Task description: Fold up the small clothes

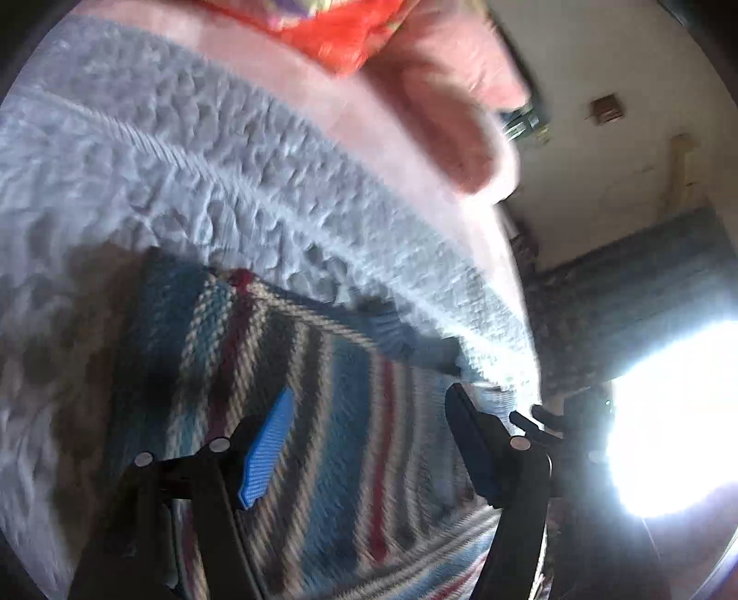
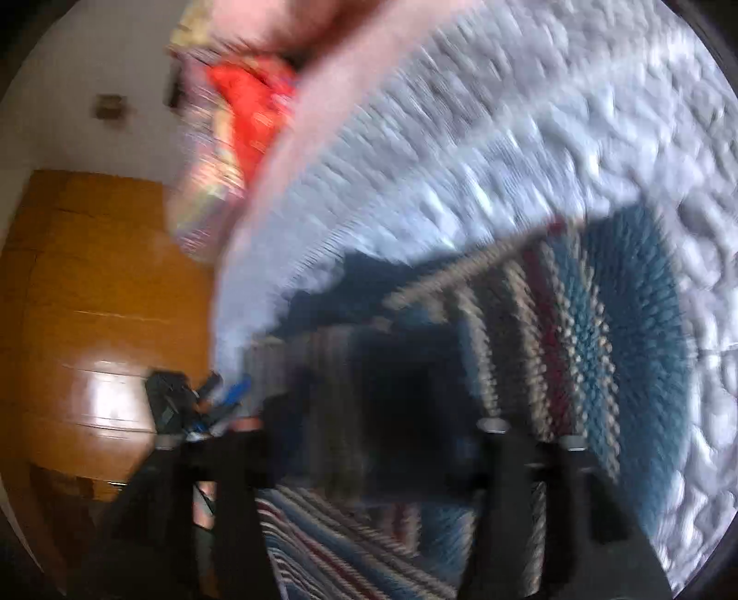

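A small knitted garment (image 1: 332,415) with blue, red and beige stripes lies on a pale textured bedspread (image 1: 161,152). My left gripper (image 1: 369,443) hovers just over it, open, its blue pads (image 1: 267,457) wide apart and nothing between them. In the right wrist view the same striped garment (image 2: 576,332) is blurred by motion. My right gripper (image 2: 373,429) is low over it, its dark fingers (image 2: 493,443) spread apart. Each gripper shows at the edge of the other's view: the right gripper (image 1: 558,429) and the left gripper (image 2: 207,401).
Pink bedding (image 1: 438,92) and a red patterned cloth (image 1: 341,32) lie at the far side of the bed. An orange wooden cabinet (image 2: 101,295) stands beyond the bed's edge. A bright window glare (image 1: 669,415) fills the right of the left wrist view.
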